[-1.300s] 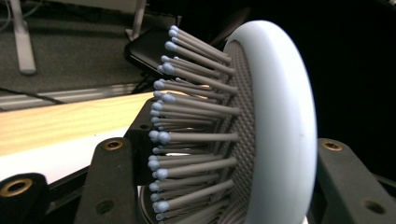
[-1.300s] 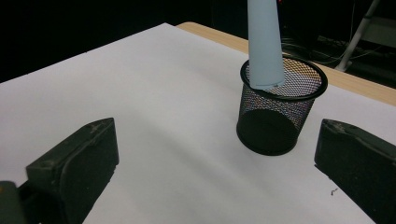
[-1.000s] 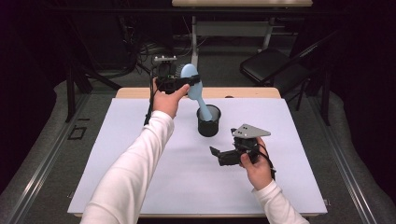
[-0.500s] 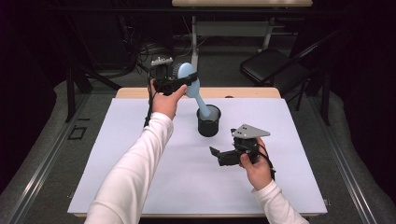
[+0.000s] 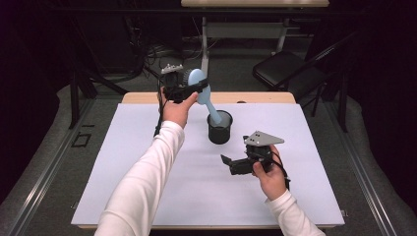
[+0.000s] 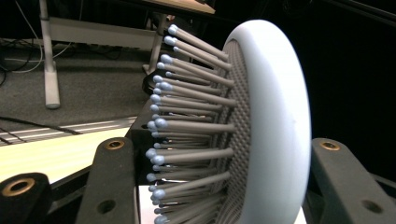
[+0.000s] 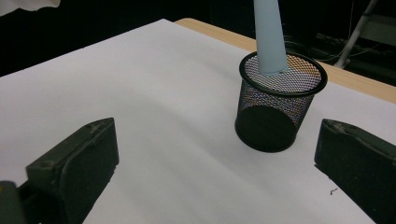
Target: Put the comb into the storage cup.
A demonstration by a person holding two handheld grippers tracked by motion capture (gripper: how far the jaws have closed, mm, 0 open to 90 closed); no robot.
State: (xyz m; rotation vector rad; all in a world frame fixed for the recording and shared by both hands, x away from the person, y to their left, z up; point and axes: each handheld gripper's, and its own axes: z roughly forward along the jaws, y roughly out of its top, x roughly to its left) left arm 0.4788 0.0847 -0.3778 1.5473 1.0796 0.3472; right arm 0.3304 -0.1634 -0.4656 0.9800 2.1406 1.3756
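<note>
Light falls from above onto the white surface [image 5: 147,162], which glows evenly while the room around it sinks into near black. Shadows under things are soft and short. In the left gripper view the hairbrush [image 6: 261,130] sits so close that its bristle tips blur. The right gripper view is sharp, with slight bending at its edges.

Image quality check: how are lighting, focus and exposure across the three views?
High view: white table sheet bright, surroundings nearly black. Left gripper view: hairbrush head very close and fairly sharp, background soft and dim. Right gripper view: mesh cup sharp, the near jaws slightly soft, no strong glare.
</note>
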